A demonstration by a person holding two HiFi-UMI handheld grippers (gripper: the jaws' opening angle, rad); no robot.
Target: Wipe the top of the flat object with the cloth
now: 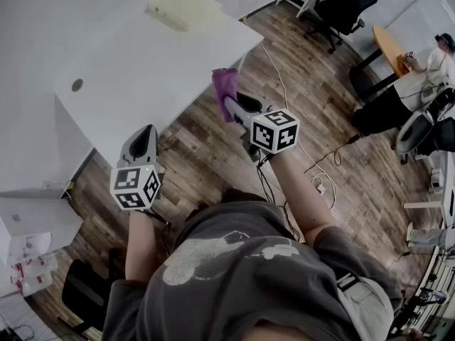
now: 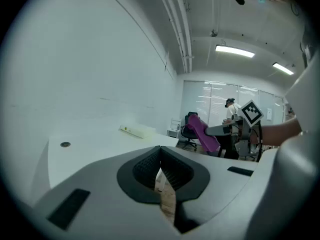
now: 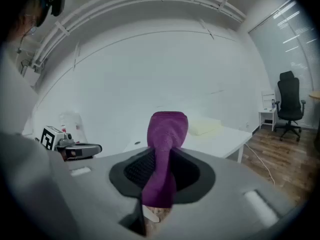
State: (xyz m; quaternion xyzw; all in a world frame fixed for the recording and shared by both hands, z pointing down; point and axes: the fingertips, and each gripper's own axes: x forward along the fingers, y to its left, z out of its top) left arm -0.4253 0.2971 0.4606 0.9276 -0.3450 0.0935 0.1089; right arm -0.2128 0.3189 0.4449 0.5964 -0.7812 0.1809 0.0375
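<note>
A pale yellow flat object (image 1: 183, 9) lies at the far end of the white table (image 1: 142, 69); it also shows in the left gripper view (image 2: 137, 130) and the right gripper view (image 3: 204, 126). My right gripper (image 1: 229, 104) hovers over the wooden floor just off the table's near corner, shut on a purple cloth (image 1: 225, 89) that sticks up between the jaws (image 3: 165, 149). My left gripper (image 1: 147, 132) hangs beside the table's front edge, jaws closed together with nothing in them (image 2: 160, 151). Both grippers are well short of the flat object.
A round grommet hole (image 1: 77, 84) marks the table top. Cables (image 1: 313, 165) trail over the wooden floor. Black office chairs (image 1: 345, 2) and a round wooden table (image 1: 389, 45) stand at the far right, where a person (image 1: 434, 62) sits.
</note>
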